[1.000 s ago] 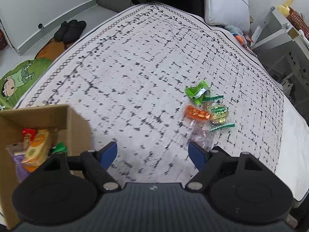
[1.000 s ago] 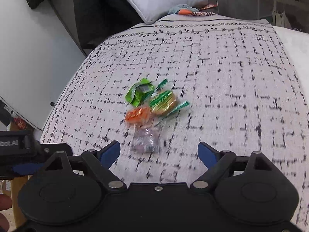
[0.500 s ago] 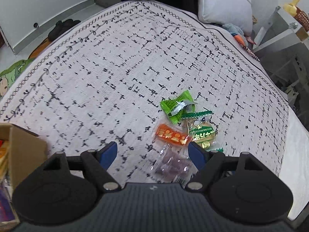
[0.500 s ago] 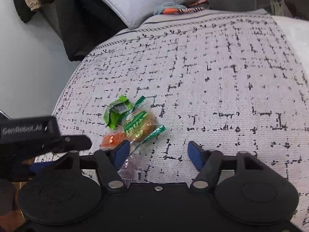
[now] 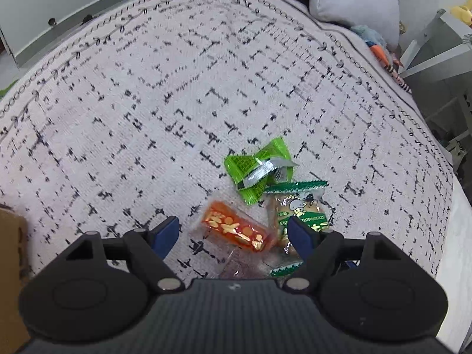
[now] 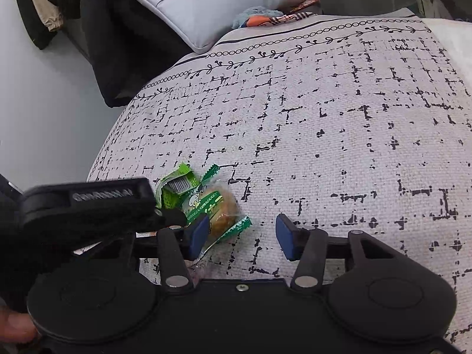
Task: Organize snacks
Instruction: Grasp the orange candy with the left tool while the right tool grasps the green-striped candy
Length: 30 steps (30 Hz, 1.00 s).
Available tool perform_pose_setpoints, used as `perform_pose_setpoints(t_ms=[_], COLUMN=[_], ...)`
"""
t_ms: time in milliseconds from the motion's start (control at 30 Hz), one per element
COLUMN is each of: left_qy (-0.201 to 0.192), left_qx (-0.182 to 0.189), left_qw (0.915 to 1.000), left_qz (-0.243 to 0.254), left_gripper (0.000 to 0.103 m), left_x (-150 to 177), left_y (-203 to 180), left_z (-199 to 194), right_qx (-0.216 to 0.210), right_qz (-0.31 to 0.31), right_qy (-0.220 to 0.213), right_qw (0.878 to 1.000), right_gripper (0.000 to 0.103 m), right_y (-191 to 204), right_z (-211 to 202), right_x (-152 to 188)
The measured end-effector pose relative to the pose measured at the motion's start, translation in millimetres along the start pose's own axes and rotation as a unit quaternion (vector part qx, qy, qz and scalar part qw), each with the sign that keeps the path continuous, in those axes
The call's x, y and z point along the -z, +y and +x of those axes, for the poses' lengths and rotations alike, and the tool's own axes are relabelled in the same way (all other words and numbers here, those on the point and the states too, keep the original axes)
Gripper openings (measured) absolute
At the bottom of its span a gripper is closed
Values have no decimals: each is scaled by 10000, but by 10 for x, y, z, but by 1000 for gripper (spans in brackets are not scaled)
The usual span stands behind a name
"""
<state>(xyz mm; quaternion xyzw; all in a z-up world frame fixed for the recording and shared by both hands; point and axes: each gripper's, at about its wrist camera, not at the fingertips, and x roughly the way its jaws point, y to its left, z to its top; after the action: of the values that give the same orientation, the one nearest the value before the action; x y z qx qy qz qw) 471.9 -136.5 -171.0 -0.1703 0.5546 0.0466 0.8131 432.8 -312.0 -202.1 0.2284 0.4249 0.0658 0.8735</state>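
A small heap of snack packets lies on the patterned bedspread [image 5: 177,103]. My left gripper [image 5: 234,234] is open, and the orange packet [image 5: 233,231] lies between its blue pads. Beyond it sit a bright green packet [image 5: 258,168] and a clear cake packet with green ends [image 5: 298,209]; a purple-tinted clear packet [image 5: 239,265] peeks out under the gripper body. In the right wrist view my right gripper [image 6: 242,236] is open over bare bedspread, its left pad touching the cake packet [image 6: 218,209]. The green packet [image 6: 177,187] shows behind the other gripper's body [image 6: 88,206].
A cardboard box corner [image 5: 8,236] sits at the left edge of the left wrist view. A grey pillow [image 6: 212,3] and dark clothing [image 6: 124,44] lie at the bed's far end. A metal rack [image 5: 436,56] stands at the right. The bedspread [image 6: 339,118] spreads wide beyond the packets.
Both grippers have moved in on the snack heap. The left one swung right, away from the box, and now straddles the orange packet. The right one's left pad has reached the cake packet.
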Motion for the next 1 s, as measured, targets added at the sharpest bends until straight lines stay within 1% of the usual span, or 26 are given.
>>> perform_pose_setpoints(t_ms=[33, 67, 100, 133, 167, 200, 233, 333, 433, 467, 667, 833, 1000], left_qy=[60, 95, 66, 38, 45, 68, 85, 63, 33, 34, -31, -41, -78], left_qx=[-8, 12, 92, 138, 146, 153, 170, 144, 252, 277, 419, 557, 677], left_qw=[10000, 9999, 9998, 9997, 9997, 9997, 9996, 9997, 9995, 9995, 9990, 9984, 9976], left_qz=[-33, -91, -176, -219, -211, -191, -189, -190, -181, -165, -147, -121, -90], left_gripper=[75, 73, 68, 57, 54, 51, 45, 43, 42, 42, 42, 42, 42], left_x=[8, 13, 24, 30, 33, 33, 38, 49, 78, 90, 154, 277, 402], left_y=[9, 25, 49, 65, 74, 83, 98, 145, 211, 233, 368, 466, 578], left_z=[30, 52, 51, 43, 35, 26, 10, -95, -241, -289, -571, -795, -1014], right_qx=[24, 42, -1, -56, -89, -77, -55, 26, 108, 132, 362, 591, 978], right_qz=[10, 26, 79, 145, 184, 176, 125, -5, -68, -68, -115, -97, -342], right_qy=[-14, -16, 0, 11, 40, 36, 18, -18, -57, -71, -207, -314, -394], right_qw=[10000, 10000, 10000, 9999, 9998, 9998, 9999, 10000, 9999, 9999, 9991, 9977, 9938], right_gripper=[43, 34, 29, 25, 18, 17, 17, 13, 10, 5, 4, 3, 2], right_y=[-2, -10, -25, -43, -53, -53, -43, 14, 46, 47, 77, 92, 224], right_z=[6, 14, 27, 38, 48, 52, 47, 8, -64, -102, -330, -538, -716], right_x=[1, -1, -3, -1, 5, 12, 20, 35, 55, 68, 141, 229, 312])
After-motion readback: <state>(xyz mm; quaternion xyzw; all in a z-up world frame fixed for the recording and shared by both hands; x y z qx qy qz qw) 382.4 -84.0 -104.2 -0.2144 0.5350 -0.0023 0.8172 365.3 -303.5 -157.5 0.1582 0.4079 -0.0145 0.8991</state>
